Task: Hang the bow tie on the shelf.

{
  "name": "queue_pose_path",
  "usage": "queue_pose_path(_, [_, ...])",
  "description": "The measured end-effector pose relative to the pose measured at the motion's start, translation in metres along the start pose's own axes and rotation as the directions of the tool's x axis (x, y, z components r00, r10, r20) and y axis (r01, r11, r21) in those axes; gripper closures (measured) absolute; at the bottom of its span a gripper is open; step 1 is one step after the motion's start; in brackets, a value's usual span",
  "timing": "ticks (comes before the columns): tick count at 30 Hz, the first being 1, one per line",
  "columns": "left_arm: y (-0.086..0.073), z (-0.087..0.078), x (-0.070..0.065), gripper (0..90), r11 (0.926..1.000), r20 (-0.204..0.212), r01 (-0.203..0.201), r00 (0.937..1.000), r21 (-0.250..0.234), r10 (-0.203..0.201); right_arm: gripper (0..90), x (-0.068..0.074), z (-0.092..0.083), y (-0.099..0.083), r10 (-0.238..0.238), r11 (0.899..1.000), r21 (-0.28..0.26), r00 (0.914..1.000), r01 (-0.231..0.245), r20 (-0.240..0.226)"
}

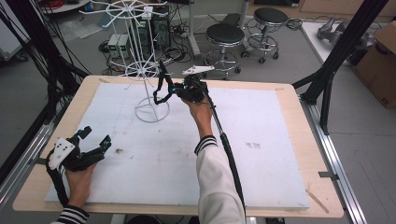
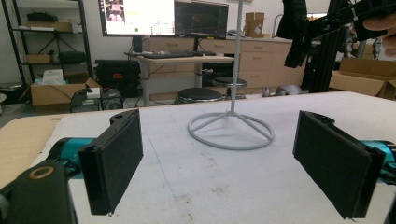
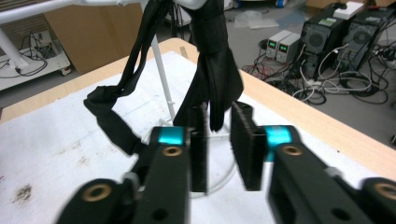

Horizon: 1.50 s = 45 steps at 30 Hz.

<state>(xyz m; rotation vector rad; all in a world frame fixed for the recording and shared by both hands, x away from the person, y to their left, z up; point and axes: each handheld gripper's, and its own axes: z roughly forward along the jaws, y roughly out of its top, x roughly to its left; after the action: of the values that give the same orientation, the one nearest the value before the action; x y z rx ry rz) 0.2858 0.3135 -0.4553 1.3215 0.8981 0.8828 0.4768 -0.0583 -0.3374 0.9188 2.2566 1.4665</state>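
A white wire display stand rises from the white board, its ring base towards the far left. A black strap hangs in a loop from one of its lower arms. My right gripper is held up at the strap from the right. Its jaws stand a little apart, with the strap's loose end dangling between the pads without being pinched. My left gripper rests low near the board's front left, open wide with nothing between its fingers.
The wooden table rim borders the board. Black frame posts stand at the right and left. Behind the table are two stools, floor cables and power supplies. A cardboard box sits far right.
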Motion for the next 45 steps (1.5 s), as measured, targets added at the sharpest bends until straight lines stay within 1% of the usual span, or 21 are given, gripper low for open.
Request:
queue_pose_path(1, [0.0,0.0,0.0,16.2,1.0,-0.001,-0.001,1.0,0.0,0.001,67.0,0.002,-0.001,-0.001,-0.011,1.0,0.001,0.9999,0.011,0.01])
queue_pose_path(3, [0.0,0.0,0.0,16.2,1.0,0.0,-0.002,1.0,-0.001,0.002,48.0,0.004,-0.003,-0.006,-0.04,0.999,-0.021,0.9974,0.041,0.06])
queue_pose_path(4, [0.0,0.0,0.0,16.2,1.0,-0.002,-0.001,1.0,0.0,0.001,38.9,0.003,-0.004,-0.008,-0.026,1.0,-0.002,0.9986,0.027,0.046])
queue_pose_path(5, [0.0,0.0,0.0,16.2,1.0,-0.002,-0.001,1.0,0.0,0.001,38.9,0.001,-0.004,-0.009,-0.001,1.0,0.02,0.9998,0.0,0.021])
queue_pose_path(6, [0.0,0.0,0.0,16.2,1.0,-0.001,-0.004,1.0,0.003,0.004,28.2,0.0,-0.005,-0.01,0.008,0.999,0.031,0.9999,-0.009,0.011])
queue_pose_path(8, [0.0,0.0,0.0,16.2,1.0,-0.002,-0.002,1.0,0.002,0.002,23.1,0.0,-0.01,-0.01,0.024,0.999,0.049,0.9997,-0.024,0.008])
queue_pose_path(13, [0.0,0.0,0.0,16.2,1.0,-0.001,-0.001,1.0,0.001,0.001,18.7,0.005,-0.023,-0.005,0.016,1.0,0.015,0.9999,-0.016,-0.002])
queue_pose_path(17, [0.0,-0.001,0.001,16.2,1.0,-0.002,0.003,1.0,0.0,-0.003,16.1,0.012,-0.048,0.006,0.01,0.999,-0.052,1.0,-0.009,0.002])
queue_pose_path(21, [0.0,-0.001,0.001,16.1,1.0,-0.003,0.004,1.0,0.001,-0.004,16.2,0.014,-0.07,0.009,-0.005,0.997,-0.079,0.9996,0.008,0.029])
queue_pose_path(22, [0.0,-0.001,0.001,16.1,1.0,-0.003,0.007,1.0,0.0,-0.007,16.4,0.015,-0.079,0.006,-0.02,0.992,-0.121,0.9982,0.027,0.056])
queue_pose_path(23, [0.0,-0.001,0.001,16.1,1.0,-0.005,0.009,0.9999,-0.001,-0.009,16.7,0.015,-0.091,0.003,-0.039,0.987,-0.149,0.9946,0.053,0.096])
queue_pose_path(24, [0.0,-0.001,0.001,16.1,1.0,-0.005,0.009,0.9999,-0.001,-0.009,16.7,0.013,-0.105,-0.003,-0.03,0.987,-0.151,0.9939,0.045,0.106])
queue_pose_path(27, [0.0,-0.001,0.001,16.1,1.0,-0.003,0.007,1.0,0.0,-0.007,16.7,0.011,-0.122,-0.012,-0.017,0.985,-0.168,0.9921,0.037,0.125])
queue_pose_path(28, [0.0,-0.001,0.001,16.1,1.0,-0.003,0.005,1.0,0.001,-0.005,16.7,0.009,-0.139,-0.02,-0.005,0.981,-0.19,0.9897,0.033,0.143])
queue_pose_path(29, [0.0,-0.001,0.001,16.1,1.0,-0.003,0.005,1.0,0.001,-0.005,16.7,0.009,-0.139,-0.02,-0.005,0.981,-0.19,0.9897,0.033,0.143])
queue_pose_path(30, [0.0,-0.001,0.001,16.1,1.0,-0.003,0.005,1.0,0.0,-0.005,16.6,0.008,-0.155,-0.028,0.011,0.979,-0.203,0.9881,0.02,0.154])
queue_pose_path(31, [0.0,-0.001,0.001,16.1,1.0,-0.003,0.005,1.0,0.0,-0.005,16.6,0.008,-0.155,-0.028,0.011,0.979,-0.203,0.9881,0.02,0.154])
queue_pose_path(36, [0.0,-0.001,0.001,16.1,1.0,-0.006,0.002,1.0,0.002,-0.002,16.1,0.011,-0.205,-0.052,0.011,0.965,-0.259,0.9842,0.035,0.177])
queue_pose_path(39, [0.0,0.0,0.001,16.1,1.0,-0.008,0.003,1.0,0.003,-0.003,15.2,0.012,-0.22,-0.063,0.016,0.961,-0.273,0.9813,0.038,0.192])
queue_pose_path(42, [0.0,0.0,0.0,16.1,1.0,-0.007,-0.003,1.0,0.004,0.004,13.7,0.013,-0.241,-0.089,0.023,0.959,-0.282,0.9763,0.039,0.215])
queue_pose_path(45, [0.0,0.0,0.0,16.1,1.0,-0.007,-0.006,1.0,0.003,0.006,12.6,0.014,-0.248,-0.103,0.027,0.957,-0.288,0.9735,0.04,0.227])
